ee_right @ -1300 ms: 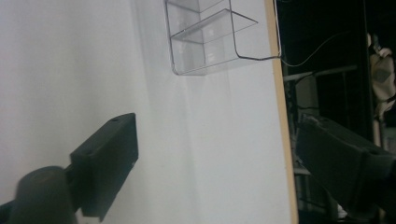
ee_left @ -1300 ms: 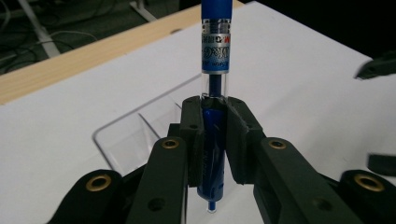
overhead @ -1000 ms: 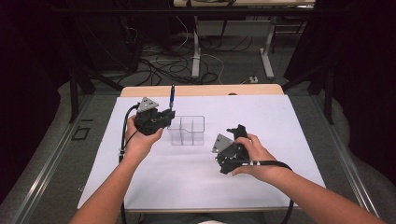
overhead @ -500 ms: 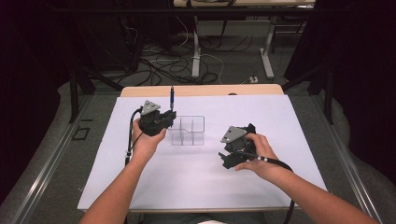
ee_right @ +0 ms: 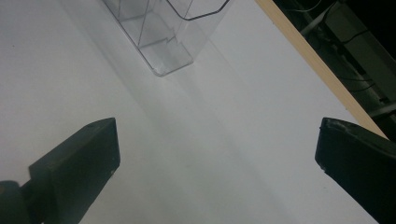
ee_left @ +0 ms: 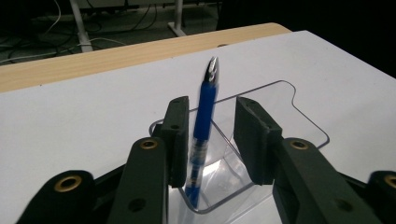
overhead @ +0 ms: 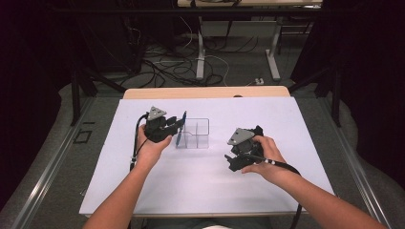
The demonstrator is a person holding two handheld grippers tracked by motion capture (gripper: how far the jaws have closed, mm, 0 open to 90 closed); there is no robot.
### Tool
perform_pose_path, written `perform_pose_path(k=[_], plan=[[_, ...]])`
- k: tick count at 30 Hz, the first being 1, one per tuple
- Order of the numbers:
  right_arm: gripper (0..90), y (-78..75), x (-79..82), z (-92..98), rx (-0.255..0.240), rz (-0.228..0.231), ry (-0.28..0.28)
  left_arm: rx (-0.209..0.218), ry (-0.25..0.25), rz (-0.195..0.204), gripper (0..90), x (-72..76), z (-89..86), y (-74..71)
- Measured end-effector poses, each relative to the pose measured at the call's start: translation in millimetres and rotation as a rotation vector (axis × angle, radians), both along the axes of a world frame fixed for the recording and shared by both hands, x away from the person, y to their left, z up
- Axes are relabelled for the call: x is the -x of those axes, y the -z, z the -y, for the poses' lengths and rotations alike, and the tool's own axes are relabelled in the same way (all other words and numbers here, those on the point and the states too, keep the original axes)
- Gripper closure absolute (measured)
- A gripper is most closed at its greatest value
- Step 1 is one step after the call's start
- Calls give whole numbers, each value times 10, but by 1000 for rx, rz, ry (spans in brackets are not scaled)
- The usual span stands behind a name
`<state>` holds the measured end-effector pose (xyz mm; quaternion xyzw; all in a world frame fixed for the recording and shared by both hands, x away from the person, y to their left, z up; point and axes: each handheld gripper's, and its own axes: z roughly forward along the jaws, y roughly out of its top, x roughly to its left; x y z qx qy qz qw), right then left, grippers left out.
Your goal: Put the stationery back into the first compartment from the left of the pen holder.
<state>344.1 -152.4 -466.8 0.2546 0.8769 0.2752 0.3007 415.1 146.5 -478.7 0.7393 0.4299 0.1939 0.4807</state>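
In the clear holder (ee_left: 261,116), a blue pen (ee_left: 203,116) stands between the just-opening left tongs (ee_left: 212,135); right tongs (ee_right: 215,154) wide.

**Two black handheld claws, bare forearms**

The person is working with bare forearms, no sleeves showing in the high view. The left claw (overhead: 180,125) is showing a black body topped by a grey three-cornered plate, with a black cable trailing down along the wrist. The right claw (overhead: 235,163) is wearing the same grey plate on a black body, its black cable running back over the forearm, banded by a small pale ring. In the left gripper view, the jaws are appearing as dark, matte links with brass-coloured rivets at the pivots, ending in flat rectangular pads (ee_left: 178,135). In the right gripper view, the pads (ee_right: 88,149) are looking plain, black and blocky.
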Motion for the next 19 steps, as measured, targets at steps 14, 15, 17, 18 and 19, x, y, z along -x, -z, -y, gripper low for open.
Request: perform_pose_path(k=[14,15,17,18,19], plan=[[0,-42,-11,169,-83,-11,66,36,33,-19,252,317,-322,-208],[0,-46,-16,189,-98,-18,72,41,27,-20,246,352,-345,-215],[0,-53,-17,235,-118,-25,92,56,34,-38,210,418,-400,-214],[0,-47,-23,257,-133,-19,102,43,39,-32,182,445,-440,-211],[0,-50,-28,289,-137,-22,110,34,30,-32,143,480,-477,-202]])
